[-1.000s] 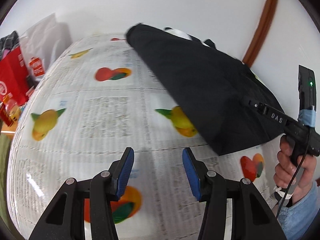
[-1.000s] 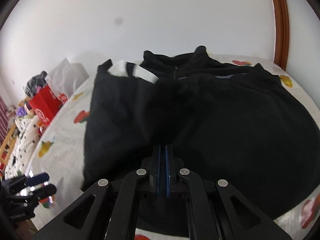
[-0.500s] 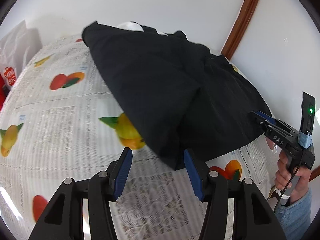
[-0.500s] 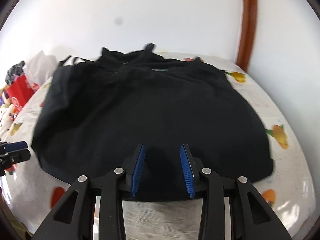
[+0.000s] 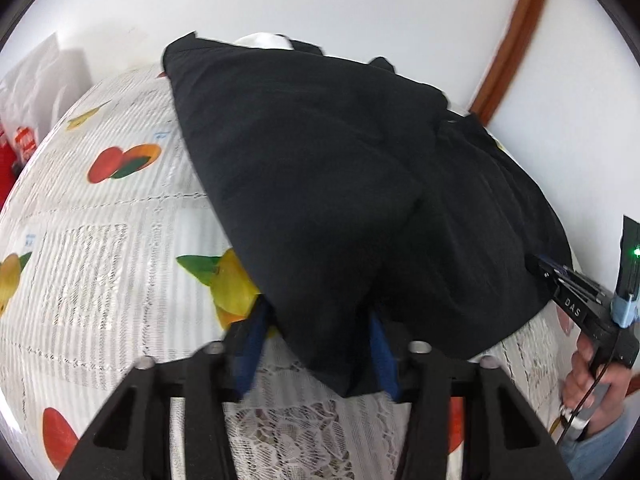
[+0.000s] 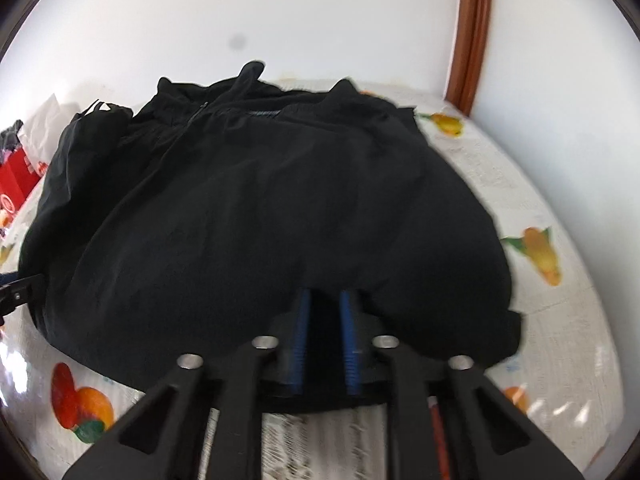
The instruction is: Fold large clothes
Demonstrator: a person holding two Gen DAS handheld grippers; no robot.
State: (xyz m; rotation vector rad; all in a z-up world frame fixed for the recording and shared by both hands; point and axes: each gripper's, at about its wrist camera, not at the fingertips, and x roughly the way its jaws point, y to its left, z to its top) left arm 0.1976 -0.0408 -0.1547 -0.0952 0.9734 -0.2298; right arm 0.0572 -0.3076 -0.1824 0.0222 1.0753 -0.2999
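A large black garment (image 5: 320,168) lies spread on the fruit-print bed cover (image 5: 100,240), its zip collar (image 6: 200,112) toward the wall. In the left wrist view my left gripper (image 5: 318,344) straddles the garment's near corner. Its jaws are closing, and the cloth hangs between the blue pads (image 5: 256,340) without being pinched. My right gripper (image 6: 324,344) is at the near hem, jaws closing, with black fabric filling the narrow gap between its pads. It also shows in the left wrist view, where the right gripper (image 5: 540,266) bites the hem's edge, held by a hand (image 5: 592,376).
A white wall runs behind the bed, with a brown wooden door frame (image 6: 472,32) at the right. A white plastic bag (image 5: 36,88) and red packaging (image 6: 16,184) sit off the bed's left side. The left gripper's tips (image 6: 16,292) show at the right wrist view's left edge.
My left gripper has moved forward to the garment's near corner and narrowed around it. My right gripper let go, shifted along the hem, and closed on it again.
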